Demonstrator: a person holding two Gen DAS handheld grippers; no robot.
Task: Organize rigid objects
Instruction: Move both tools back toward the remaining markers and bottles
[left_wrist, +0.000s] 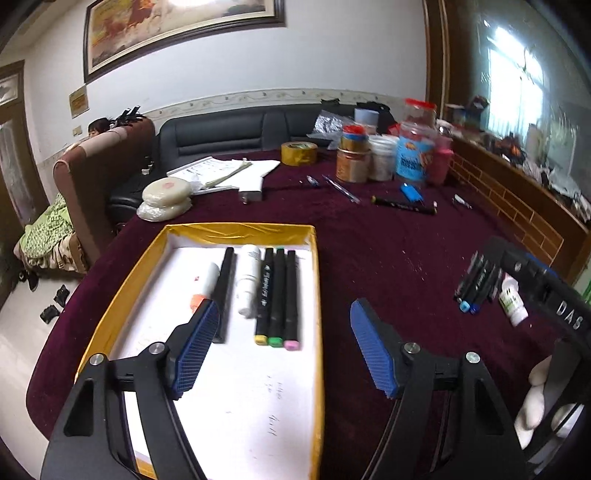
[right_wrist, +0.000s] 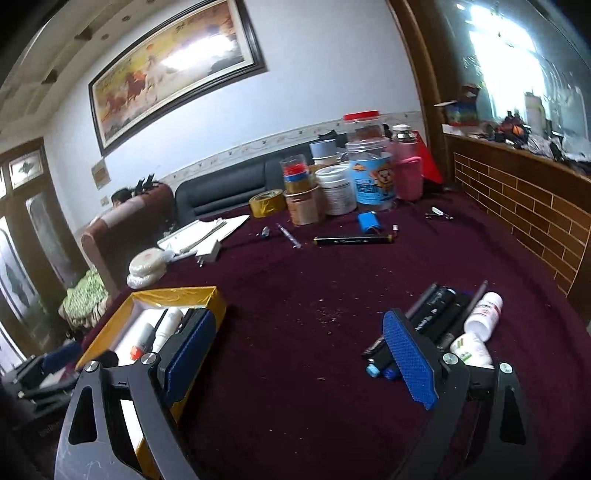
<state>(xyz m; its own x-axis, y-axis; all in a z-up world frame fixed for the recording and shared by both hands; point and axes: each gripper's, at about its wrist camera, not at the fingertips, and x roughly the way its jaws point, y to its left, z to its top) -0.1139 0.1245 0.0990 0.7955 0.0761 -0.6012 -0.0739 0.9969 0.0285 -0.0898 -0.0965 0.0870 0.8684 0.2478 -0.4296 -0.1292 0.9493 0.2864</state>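
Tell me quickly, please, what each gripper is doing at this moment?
Left gripper: open, holding nothing, above the yellow tray.
Right gripper: open, holding nothing, over the dark red tablecloth.

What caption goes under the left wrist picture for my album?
Open left gripper hovers over a yellow-edged box where three black markers lie side by side.

Home living room, sofa (left_wrist: 236, 129), framed horse painting (right_wrist: 173, 77), cluttered table (right_wrist: 295, 288)
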